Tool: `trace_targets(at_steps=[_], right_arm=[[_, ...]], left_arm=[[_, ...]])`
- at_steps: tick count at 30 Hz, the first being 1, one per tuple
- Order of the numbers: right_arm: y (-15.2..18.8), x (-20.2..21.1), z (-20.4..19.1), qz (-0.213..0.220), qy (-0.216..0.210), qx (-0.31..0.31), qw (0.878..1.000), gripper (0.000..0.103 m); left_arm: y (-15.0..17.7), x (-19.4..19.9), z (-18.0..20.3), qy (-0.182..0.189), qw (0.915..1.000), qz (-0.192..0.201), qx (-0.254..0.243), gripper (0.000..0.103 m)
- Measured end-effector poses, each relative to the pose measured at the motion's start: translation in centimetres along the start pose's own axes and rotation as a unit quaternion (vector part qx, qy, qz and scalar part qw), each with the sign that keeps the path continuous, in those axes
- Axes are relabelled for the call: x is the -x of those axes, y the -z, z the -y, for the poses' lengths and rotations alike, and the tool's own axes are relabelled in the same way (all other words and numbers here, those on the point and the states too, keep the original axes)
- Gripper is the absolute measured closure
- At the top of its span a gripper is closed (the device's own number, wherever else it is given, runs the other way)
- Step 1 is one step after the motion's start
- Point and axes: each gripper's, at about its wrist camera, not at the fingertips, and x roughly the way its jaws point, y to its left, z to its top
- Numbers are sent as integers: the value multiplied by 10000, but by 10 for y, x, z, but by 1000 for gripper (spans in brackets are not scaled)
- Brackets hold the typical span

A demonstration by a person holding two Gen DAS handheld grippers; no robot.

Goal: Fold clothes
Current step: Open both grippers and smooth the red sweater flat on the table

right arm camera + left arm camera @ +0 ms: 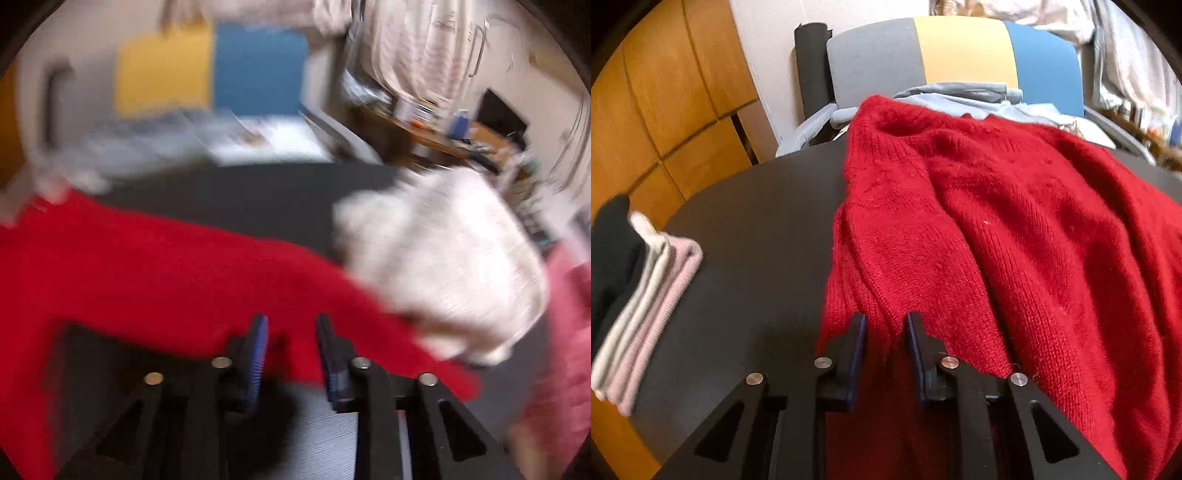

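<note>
Red sweater (997, 229) between both parted claws; folded stack (635, 295) left, white garment (443, 266) right.

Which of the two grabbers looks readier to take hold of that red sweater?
Left, probably. The left gripper is open with the red sweater edge between its fingers. The right gripper, also open, shows only blurred red cloth ahead.

Both wrist views look forward, low and close over the dark table (750, 236), sharing the red sweater (997, 240) and striped chair (960, 51).
</note>
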Motion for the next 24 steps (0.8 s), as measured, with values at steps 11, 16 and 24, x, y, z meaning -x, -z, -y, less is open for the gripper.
trace_targets(at_steps=[11, 16, 24], right_arm=[[96, 60, -152, -1326, -2861, 169, 9488, 67], [115, 55, -162, -1279, -2976, 136, 9460, 92], [86, 89, -55, -385, -2173, -477, 9742, 98]], left_arm=[[32, 54, -31, 1089, 9928, -48, 488, 28], [61, 49, 4, 420, 9977, -37, -534, 20], [56, 34, -13, 652, 9975, -271, 86, 8]])
